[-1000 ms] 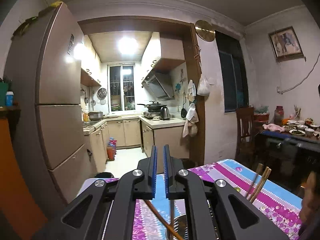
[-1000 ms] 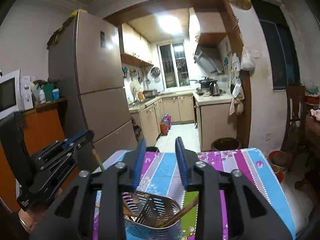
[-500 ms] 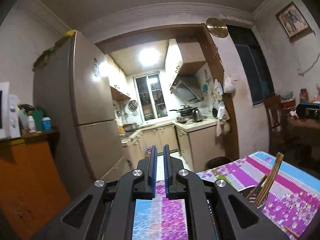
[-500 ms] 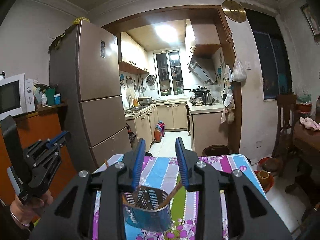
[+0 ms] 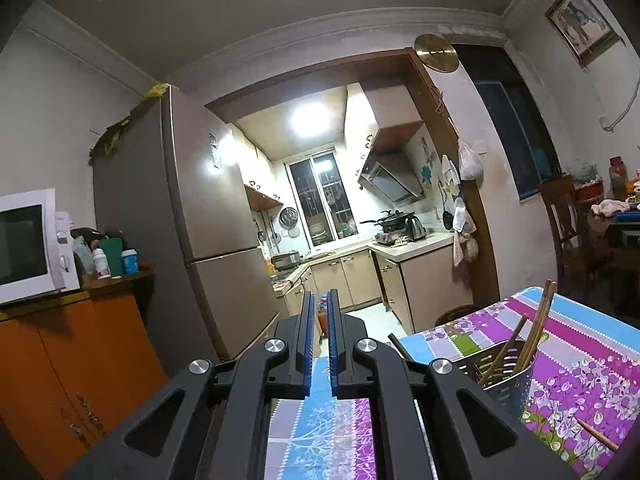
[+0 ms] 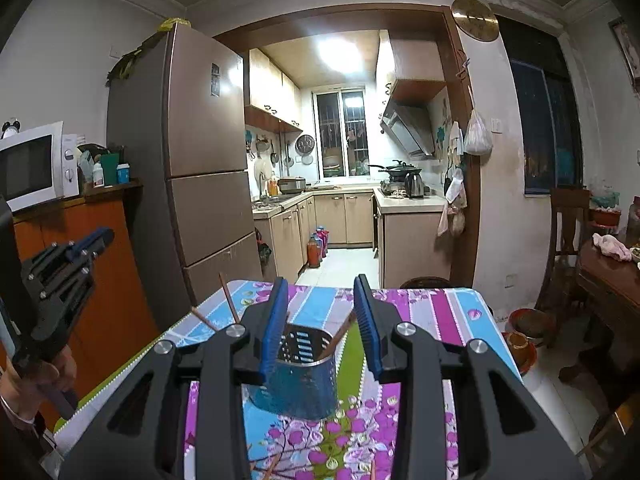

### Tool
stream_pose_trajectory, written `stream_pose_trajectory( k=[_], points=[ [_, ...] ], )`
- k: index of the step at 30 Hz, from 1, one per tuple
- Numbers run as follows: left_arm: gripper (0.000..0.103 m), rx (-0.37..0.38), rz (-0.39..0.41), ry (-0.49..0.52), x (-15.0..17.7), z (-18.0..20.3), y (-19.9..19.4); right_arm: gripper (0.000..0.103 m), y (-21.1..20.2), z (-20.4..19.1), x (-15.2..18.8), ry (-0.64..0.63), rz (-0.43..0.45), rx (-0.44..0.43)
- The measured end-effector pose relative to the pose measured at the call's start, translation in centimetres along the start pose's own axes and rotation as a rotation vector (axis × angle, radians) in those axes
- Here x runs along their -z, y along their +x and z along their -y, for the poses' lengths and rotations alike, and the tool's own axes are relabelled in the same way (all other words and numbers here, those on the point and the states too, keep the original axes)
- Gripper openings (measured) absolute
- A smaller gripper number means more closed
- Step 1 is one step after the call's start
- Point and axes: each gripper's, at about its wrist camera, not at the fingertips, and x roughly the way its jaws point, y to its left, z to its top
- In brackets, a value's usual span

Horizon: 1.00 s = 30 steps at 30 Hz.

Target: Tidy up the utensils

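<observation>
A perforated metal utensil holder [image 6: 300,368] stands on the flowered tablecloth [image 6: 420,312], with wooden chopsticks [image 6: 227,298] leaning out of it. My right gripper [image 6: 322,292] hovers just short of the holder. Its jaws are opening, and the holder shows in the gap beyond the blue pads, untouched. In the left wrist view the holder [image 5: 500,376] with its chopsticks [image 5: 538,320] sits off to the right. My left gripper [image 5: 320,300] is shut and empty, pointing level toward the kitchen. It also appears at the left of the right wrist view, left gripper [image 6: 92,238], held in a hand [image 6: 40,376].
A loose chopstick [image 5: 596,434] lies on the cloth right of the holder. An orange cabinet [image 6: 92,264] with a microwave [image 6: 32,168] and a tall fridge [image 6: 200,152] stand left of the table. A dark wooden table [image 6: 604,276] and a chair [image 6: 568,232] stand at the right.
Both grippers have drawn back from the holder, which looks smaller and farther in the right view. The left gripper swung left, away from the holder. The right jaws stand slightly wider.
</observation>
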Motion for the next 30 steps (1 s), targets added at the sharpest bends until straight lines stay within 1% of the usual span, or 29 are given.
stream_pose_trajectory(
  k=[6, 9, 10, 11, 12, 13, 14, 16, 17, 18, 19, 20, 21, 23, 24, 25, 28, 30],
  points=[
    [0.007, 0.002, 0.012, 0.003, -0.2, 0.3, -1.7, 0.034, -1.0, 0.6, 1.3, 0.002, -0.022, 0.01],
    [0.007, 0.007, 0.001, 0.002, -0.1, 0.3, -2.5, 0.034, -1.7, 0.8, 2.1, -0.011, -0.036, 0.018],
    [0.009, 0.017, -0.015, -0.005, 0.2, 0.1, -2.8, 0.034, -2.0, 0.8, 2.4, -0.015, -0.042, 0.02],
    [0.011, 0.042, -0.04, -0.024, 0.5, -0.3, -3.3, 0.034, -2.3, 0.9, 2.7, -0.021, -0.051, 0.024],
    [0.018, 0.067, -0.059, -0.041, 0.6, -0.6, -3.7, 0.035, -2.9, 1.1, 3.3, -0.031, -0.064, 0.029],
    [0.024, 0.113, -0.092, -0.066, 1.2, -1.2, -4.6, 0.035, -3.5, 1.2, 3.9, -0.042, -0.075, 0.033],
    [0.025, 0.149, -0.116, -0.081, 1.8, -1.7, -5.4, 0.036, -4.1, 1.3, 4.6, -0.055, -0.088, 0.039],
    [0.025, 0.27, -0.182, -0.117, 3.5, -2.5, -7.6, 0.036, -5.8, 1.4, 6.5, -0.096, -0.121, 0.053],
    [0.025, 0.342, -0.218, -0.133, 4.5, -2.7, -8.7, 0.036, -6.5, 1.4, 7.5, -0.117, -0.138, 0.061],
    [0.025, 0.391, -0.244, -0.139, 5.4, -2.8, -9.6, 0.036, -7.5, 1.2, 8.8, -0.144, -0.159, 0.068],
    [0.025, 0.47, -0.284, -0.141, 6.9, -2.6, -11.0, 0.036, -8.6, 0.9, 10.4, -0.174, -0.183, 0.075],
    [0.025, 0.531, -0.312, -0.132, 8.2, -2.2, -12.4, 0.036, -9.2, 0.8, 11.3, -0.187, -0.196, 0.078],
    [0.025, 0.582, -0.335, -0.114, 9.6, -1.6, -14.1, 0.036, -10.1, 0.5, 12.8, -0.202, -0.222, 0.084],
    [0.024, 0.649, -0.373, -0.078, 11.7, -0.4, -16.4, 0.036, -11.3, 0.4, 15.1, -0.194, -0.27, 0.084],
    [0.024, 0.693, -0.398, -0.063, 13.2, 0.5, -18.0, 0.036, -12.0, 0.4, 16.4, -0.17, -0.301, 0.076],
    [0.024, 0.715, -0.418, -0.056, 14.2, 1.1, -18.9, 0.036, -12.6, 0.3, 17.6, -0.153, -0.323, 0.075],
    [0.023, 0.755, -0.505, -0.07, 17.0, 3.2, -20.9, 0.036, -14.3, -0.3, 20.2, -0.139, -0.332, 0.114],
    [0.022, 0.763, -0.541, -0.07, 18.3, 4.5, -21.6, 0.036, -15.7, -0.5, 21.9, -0.104, -0.33, 0.123]
  ],
)
